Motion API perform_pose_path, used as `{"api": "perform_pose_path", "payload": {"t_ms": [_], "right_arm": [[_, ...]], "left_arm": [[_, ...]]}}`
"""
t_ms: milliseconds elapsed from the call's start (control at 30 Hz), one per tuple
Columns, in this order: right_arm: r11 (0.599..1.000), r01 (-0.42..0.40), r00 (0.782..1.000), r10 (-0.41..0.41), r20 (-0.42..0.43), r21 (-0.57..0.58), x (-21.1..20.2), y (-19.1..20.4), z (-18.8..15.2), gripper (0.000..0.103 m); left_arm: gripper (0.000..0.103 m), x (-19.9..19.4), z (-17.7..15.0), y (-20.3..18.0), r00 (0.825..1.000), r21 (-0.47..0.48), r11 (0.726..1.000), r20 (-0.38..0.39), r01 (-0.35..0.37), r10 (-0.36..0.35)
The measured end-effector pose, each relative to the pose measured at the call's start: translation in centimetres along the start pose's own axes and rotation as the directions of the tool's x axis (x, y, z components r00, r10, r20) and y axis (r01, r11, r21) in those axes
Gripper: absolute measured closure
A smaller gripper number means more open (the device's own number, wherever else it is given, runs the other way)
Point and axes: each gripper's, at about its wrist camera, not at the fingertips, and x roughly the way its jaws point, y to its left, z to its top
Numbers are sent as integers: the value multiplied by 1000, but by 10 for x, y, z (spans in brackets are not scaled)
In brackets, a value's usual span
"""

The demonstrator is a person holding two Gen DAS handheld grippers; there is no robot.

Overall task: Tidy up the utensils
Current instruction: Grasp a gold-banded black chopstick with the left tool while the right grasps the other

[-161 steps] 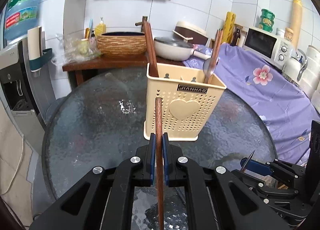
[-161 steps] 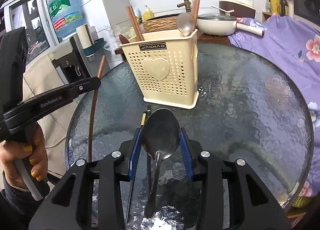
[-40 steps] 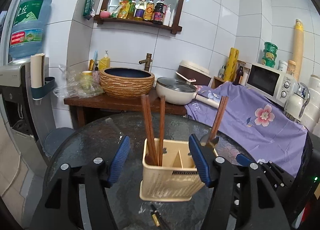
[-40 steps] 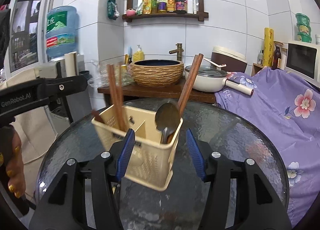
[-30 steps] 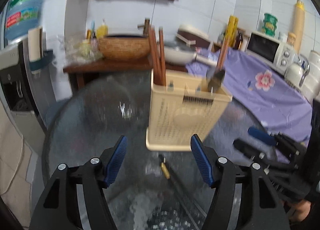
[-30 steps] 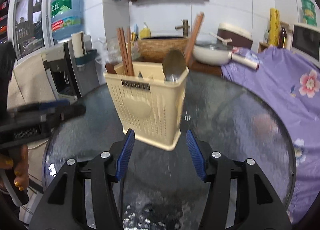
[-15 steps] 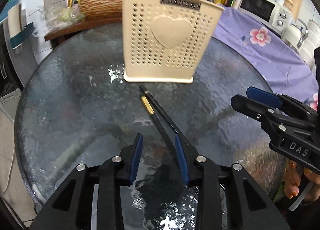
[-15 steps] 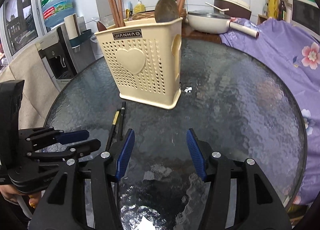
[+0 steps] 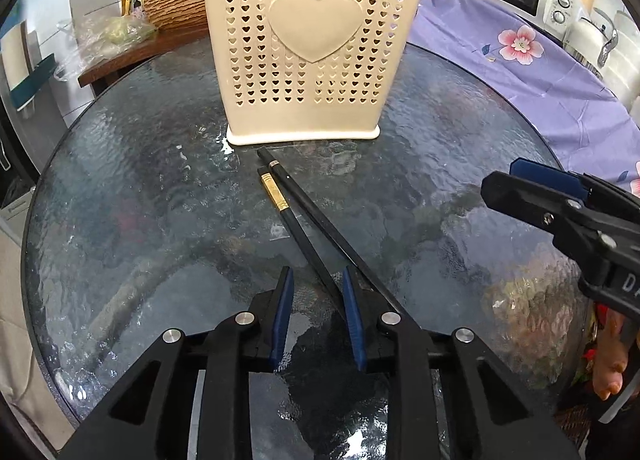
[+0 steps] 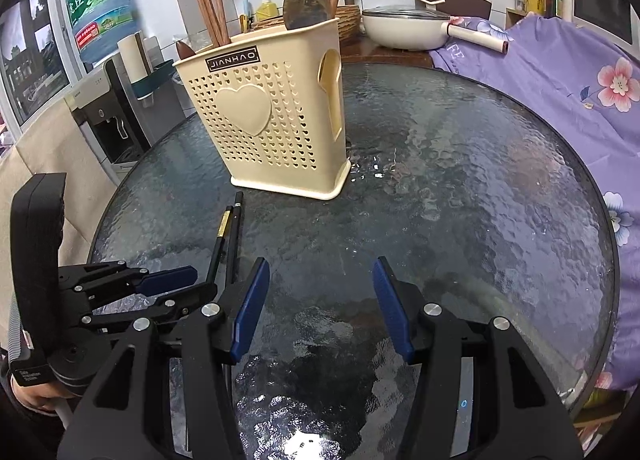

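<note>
Holding wooden chopsticks (image 10: 210,12), spoon (image 10: 306,4) (separate compartments): cream caddy (image 10: 276,128).

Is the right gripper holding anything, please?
No, the right gripper is open over bare glass table, with nothing between its pads.

- Even, cool daylight fills both views; a window (image 10: 30,72) brightens the right wrist view's upper left.
- White glare spots the glass table (image 10: 460,188) near the lower edge.
- Fisheye bending curves the edges; corners fall black.
- Focus stays sharp.

Chopsticks (image 9: 294,216) on table (image 9: 132,196); holder (image 9: 310,48) behind.
</note>
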Motion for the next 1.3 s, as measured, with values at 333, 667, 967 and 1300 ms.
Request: {"api": "perform_pose_path", "payload": {"t_ms": [333, 667, 967, 1300], "right_arm": [[1000, 1, 1000, -1, -11, -13, 3, 7, -2, 49], [1000, -13, 999, 12, -50, -9, 12, 12, -3, 49], [994, -62, 988, 48, -145, -95, 43, 47, -1, 49], [982, -31, 975, -12, -222, -187, 86, 81, 11, 61]], "left_arm": [[88, 13, 19, 6, 997, 6, 997, 1, -71, 71], [96, 21, 33, 28, 996, -5, 996, -3, -84, 84], [96, 14, 28, 54, 996, -38, 995, -7, -90, 90], [96, 13, 29, 75, 998, -71, 995, -20, -65, 64]]}}
